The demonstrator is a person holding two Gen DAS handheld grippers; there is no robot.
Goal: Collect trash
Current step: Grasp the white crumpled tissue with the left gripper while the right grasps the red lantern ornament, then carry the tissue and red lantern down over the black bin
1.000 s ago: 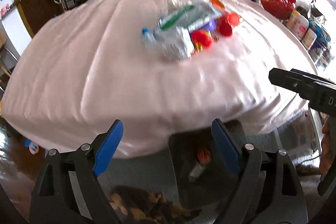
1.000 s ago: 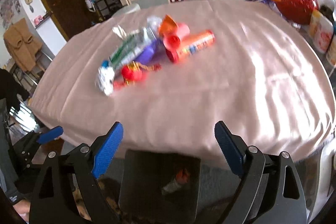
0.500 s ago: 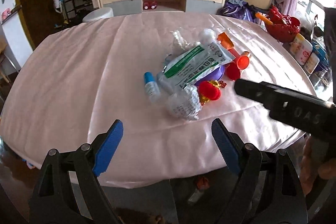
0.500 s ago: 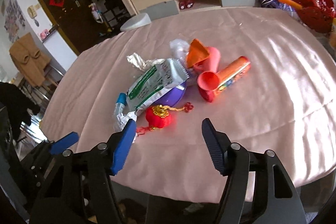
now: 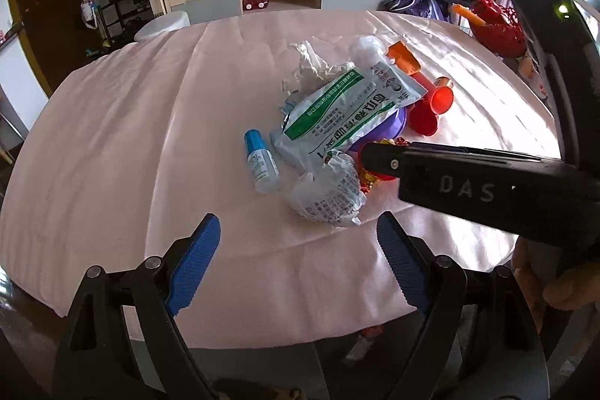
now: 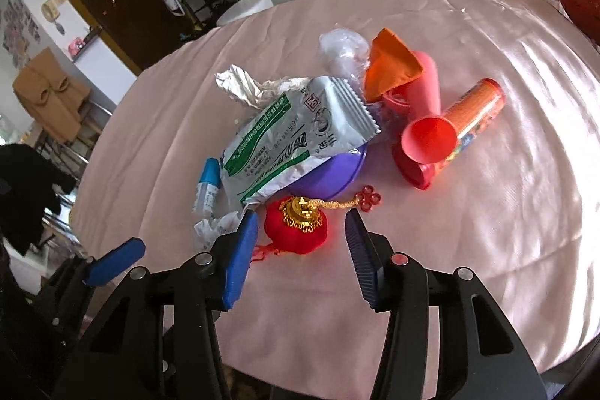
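Looks like the pick-up step: right gripper (image 6: 302,235) has its jaws spread around the red lantern charm (image 6: 296,229) near the desk's front edge, needs closing next, while left gripper (image 5: 298,252) hovers spread and empty.

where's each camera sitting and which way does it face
Left wrist: on the left tongs, near the table's edge, facing the trash pile; both open blue fingers show, plus the right tongs' black body and a bit of hand.
Right wrist: on the right tongs, above the tablecloth, open around the red lantern ornament; the left tongs' blue tip shows lower left.
Shared: the green-and-white packet, blue-capped bottle, pink tablecloth.
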